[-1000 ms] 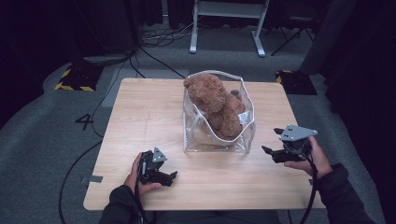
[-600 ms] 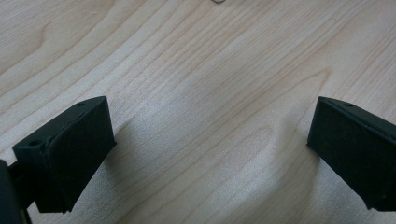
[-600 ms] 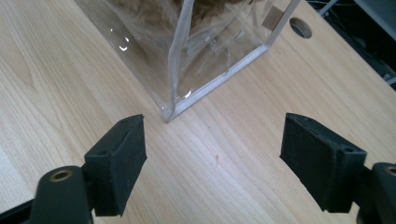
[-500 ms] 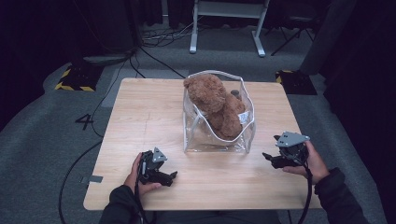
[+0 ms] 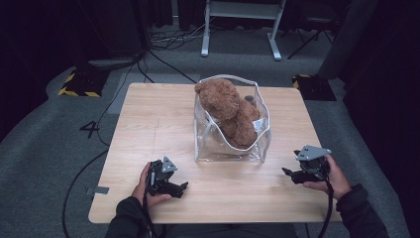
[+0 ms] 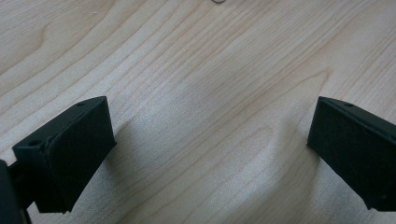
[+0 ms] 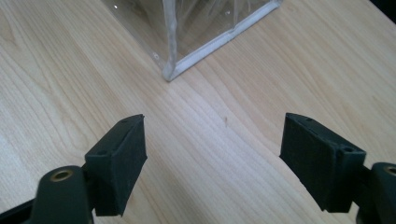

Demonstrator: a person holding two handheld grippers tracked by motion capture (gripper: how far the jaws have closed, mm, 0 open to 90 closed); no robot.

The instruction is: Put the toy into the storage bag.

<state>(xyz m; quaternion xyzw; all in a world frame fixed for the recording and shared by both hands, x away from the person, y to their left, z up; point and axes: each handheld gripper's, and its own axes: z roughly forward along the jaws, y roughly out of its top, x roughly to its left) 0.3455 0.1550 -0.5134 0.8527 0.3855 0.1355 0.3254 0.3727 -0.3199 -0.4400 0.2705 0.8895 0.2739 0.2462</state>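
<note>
Right claw (image 5: pixel 292 174) has dropped since the earlier high-view frames, from raised beside the bag to low near the table (image 5: pixel 148 119) at lower right of the high view; jaws wide apart, nothing between them. In the right gripper view the bag's bottom corner (image 7: pixel 170 72) sits just above the jaws at upper centre, near but not touching. Left claw (image 5: pixel 181 188) hasn't shifted, lower left of centre in the high view, low on the table, jaws apart and empty over bare wood. Clear bag (image 5: pixel 230 144) stands upright in the middle of the table with the brown teddy bear (image 5: pixel 228 111) inside, head poking out the open top. Both claws well clear of it. Reads as the bear already bagged and hands settling to rest, or a reset before the next grab; can't tell which
</note>
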